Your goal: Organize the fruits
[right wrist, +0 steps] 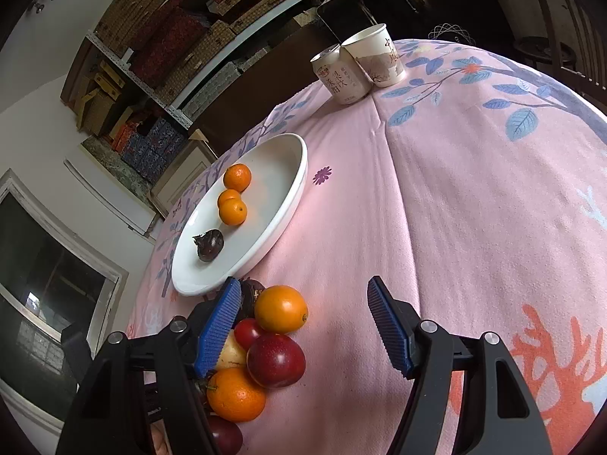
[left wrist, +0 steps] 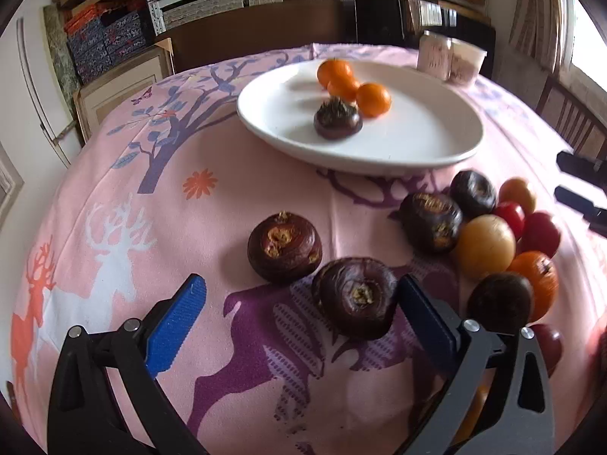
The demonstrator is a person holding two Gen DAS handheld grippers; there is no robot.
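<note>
Behind white plate [right wrist: 292, 204], can [right wrist: 339, 76] w/ Chinese characters, touching printed paper cup [right wrist: 379, 55].

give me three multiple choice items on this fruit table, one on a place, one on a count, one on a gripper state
1. Where does the white plate sit relative to the loose fruit pile?
A. beyond it
B. under it
C. nearer the camera

2. How many oranges on the plate?
A. one
B. three
C. five

3. How is the left gripper?
A. shut on an orange
B. open, with a water chestnut between its fingers
C. shut and empty

Answers:
1 A, the plate lies farther up the tablecloth.
2 B, three oranges beside one dark water chestnut.
3 B, the blue pads stand wide apart.
</note>
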